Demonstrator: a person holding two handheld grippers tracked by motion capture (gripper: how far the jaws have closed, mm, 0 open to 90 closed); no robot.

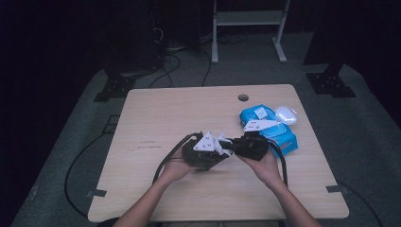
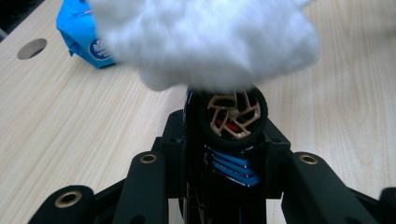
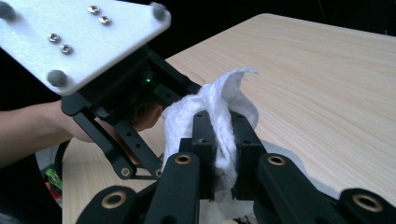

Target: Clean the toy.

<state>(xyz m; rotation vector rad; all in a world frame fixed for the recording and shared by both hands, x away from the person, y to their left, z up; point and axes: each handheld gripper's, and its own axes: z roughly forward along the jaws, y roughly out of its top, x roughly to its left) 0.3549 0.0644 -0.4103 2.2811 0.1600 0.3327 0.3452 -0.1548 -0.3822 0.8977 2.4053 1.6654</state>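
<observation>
Above the middle of the pale wooden table (image 1: 156,118), the two grippers meet nose to nose. The left gripper (image 2: 229,135) has its jaws clamped on a small black toy car with bronze spoked wheels and blue stripes (image 2: 232,122). The right gripper (image 3: 223,154) pinches a crumpled white wet wipe (image 3: 212,105), which rests against the car's top. A blue soft pack of wipes (image 1: 269,127) lies near the table's right edge, beside a white plastic lid (image 1: 285,114).

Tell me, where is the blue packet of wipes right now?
In the high view the blue wipes packet lies on the table's right side, just beyond the right gripper, beside a small white case.
</observation>
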